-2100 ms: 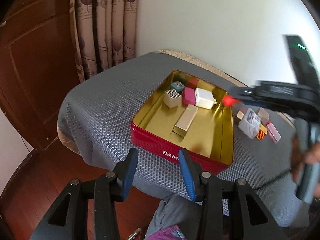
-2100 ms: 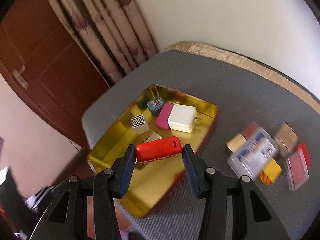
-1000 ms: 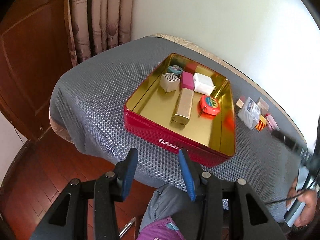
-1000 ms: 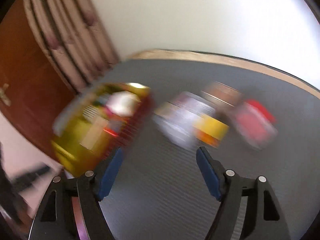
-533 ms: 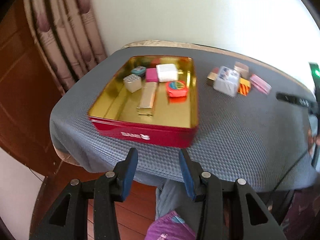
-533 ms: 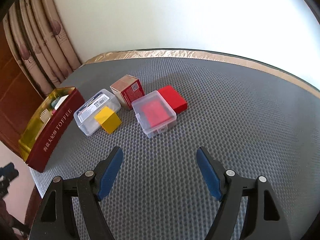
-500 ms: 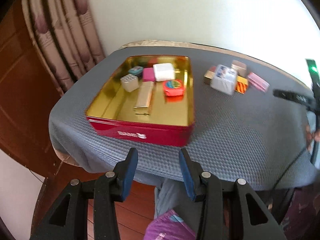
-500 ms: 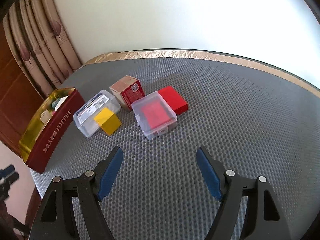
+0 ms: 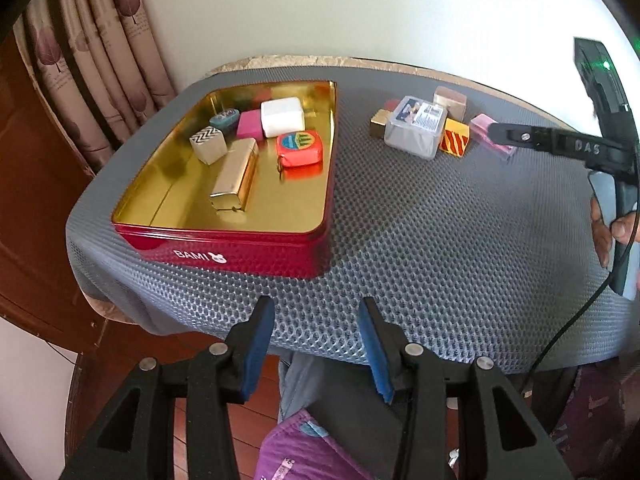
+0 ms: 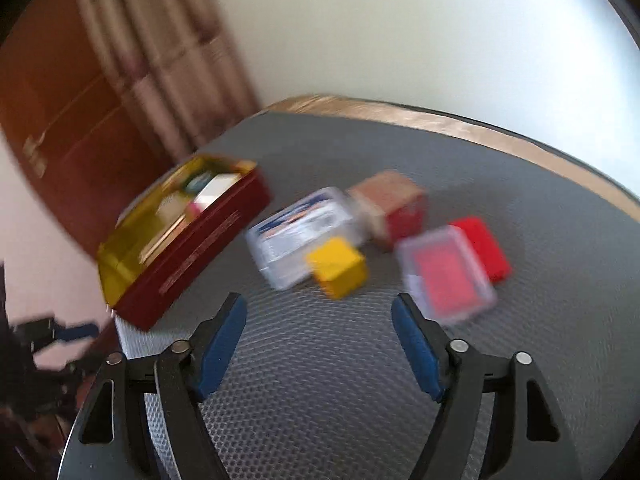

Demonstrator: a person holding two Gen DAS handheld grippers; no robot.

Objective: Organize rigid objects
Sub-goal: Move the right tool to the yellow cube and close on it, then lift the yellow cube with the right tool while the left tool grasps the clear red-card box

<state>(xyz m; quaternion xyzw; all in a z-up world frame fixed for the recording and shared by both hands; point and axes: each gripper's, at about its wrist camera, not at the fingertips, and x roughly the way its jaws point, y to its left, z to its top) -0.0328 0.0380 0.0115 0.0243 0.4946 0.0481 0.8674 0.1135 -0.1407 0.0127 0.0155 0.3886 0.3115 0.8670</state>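
From the left wrist, the red tin [image 9: 224, 246] sits on the grey mat [image 9: 440, 232] with the orange tape measure [image 9: 299, 148] now lying inside it beside the gold bar [image 9: 235, 174] and white block [image 9: 282, 117] (two seconds ago it was still in the right tongs). The left gripper [image 9: 316, 346] hangs empty off the near edge, its jaws modestly apart.

Over on the right wrist view, blurred by motion, the right gripper [image 10: 318, 344] is empty too, jaws wide but just closing a little, and faces the loose cluster: clear case [image 10: 304, 232], yellow block [image 10: 338, 266], pink-lidded box [image 10: 446, 274]. One item is stowed; the next pick is probably the yellow block.
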